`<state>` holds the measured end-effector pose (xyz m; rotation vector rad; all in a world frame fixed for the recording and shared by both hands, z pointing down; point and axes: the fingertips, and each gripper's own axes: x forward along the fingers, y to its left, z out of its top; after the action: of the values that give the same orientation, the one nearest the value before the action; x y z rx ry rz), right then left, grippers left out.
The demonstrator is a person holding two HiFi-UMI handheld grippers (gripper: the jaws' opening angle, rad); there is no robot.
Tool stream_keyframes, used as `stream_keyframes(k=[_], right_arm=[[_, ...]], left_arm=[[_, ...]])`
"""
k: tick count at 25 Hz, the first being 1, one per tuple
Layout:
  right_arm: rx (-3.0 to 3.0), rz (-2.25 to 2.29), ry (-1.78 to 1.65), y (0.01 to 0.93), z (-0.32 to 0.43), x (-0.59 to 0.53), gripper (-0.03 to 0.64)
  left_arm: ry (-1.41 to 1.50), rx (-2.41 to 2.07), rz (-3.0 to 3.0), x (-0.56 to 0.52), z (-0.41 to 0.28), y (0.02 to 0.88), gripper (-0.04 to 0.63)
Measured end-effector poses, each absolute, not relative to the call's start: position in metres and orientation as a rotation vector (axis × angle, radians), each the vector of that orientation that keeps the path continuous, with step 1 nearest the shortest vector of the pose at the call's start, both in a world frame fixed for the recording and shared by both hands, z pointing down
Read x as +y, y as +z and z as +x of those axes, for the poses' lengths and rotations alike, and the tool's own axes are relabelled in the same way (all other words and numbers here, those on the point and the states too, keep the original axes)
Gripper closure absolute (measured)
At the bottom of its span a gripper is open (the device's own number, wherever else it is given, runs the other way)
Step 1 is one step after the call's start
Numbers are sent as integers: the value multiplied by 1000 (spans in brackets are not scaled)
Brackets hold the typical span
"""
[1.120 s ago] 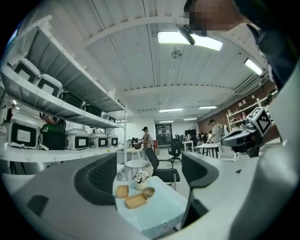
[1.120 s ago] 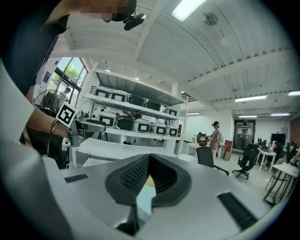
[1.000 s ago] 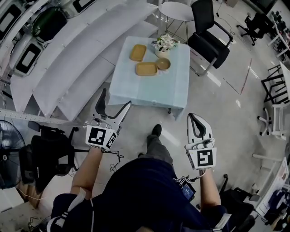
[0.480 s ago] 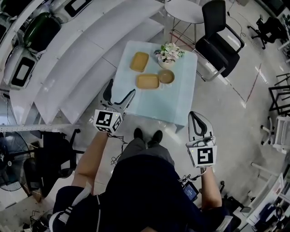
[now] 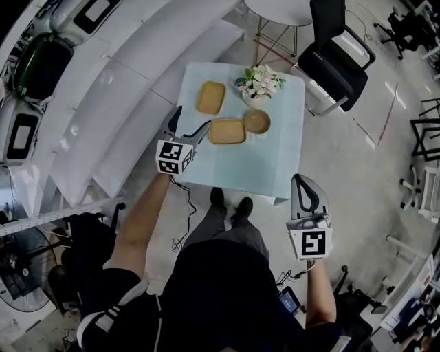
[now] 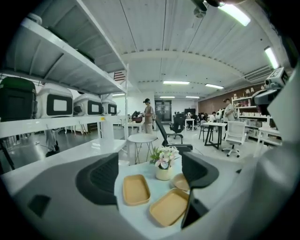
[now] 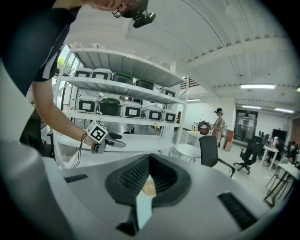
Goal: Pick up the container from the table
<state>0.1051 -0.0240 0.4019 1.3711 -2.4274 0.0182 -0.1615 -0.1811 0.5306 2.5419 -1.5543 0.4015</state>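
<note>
Two tan rectangular containers lie on the pale blue table (image 5: 275, 165): one at the back left (image 5: 211, 97), one nearer the middle (image 5: 227, 130). In the left gripper view they show as a far container (image 6: 136, 189) and a near one (image 6: 169, 206) between the jaws. My left gripper (image 5: 190, 122) is open over the table's left edge, just left of the near container, with nothing held. My right gripper (image 5: 303, 181) hangs shut off the table's front right corner, holding nothing; its pads (image 7: 140, 176) are together.
A tan round bowl (image 5: 257, 122) and a vase of flowers (image 5: 258, 82) stand beside the containers. White shelving (image 5: 103, 103) runs along the left. A black chair (image 5: 337, 48) and a round white table (image 5: 278, 10) stand beyond. People stand far off.
The person has stepped up to the table. My left gripper has moved forward and now reaches over the table's left edge. My right gripper has stayed low and shut.
</note>
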Motion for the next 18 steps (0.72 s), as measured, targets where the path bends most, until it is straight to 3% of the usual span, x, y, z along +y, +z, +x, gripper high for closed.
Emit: stream_keyframes(k=[7, 18], right_arm=[[-2397, 1356, 49, 422, 93, -46, 617], [-2390, 1341, 94, 447, 79, -69, 617]], left_arm=[[515, -1507, 2443, -240, -177, 608, 170], [663, -1436, 2343, -292, -199, 702, 227]])
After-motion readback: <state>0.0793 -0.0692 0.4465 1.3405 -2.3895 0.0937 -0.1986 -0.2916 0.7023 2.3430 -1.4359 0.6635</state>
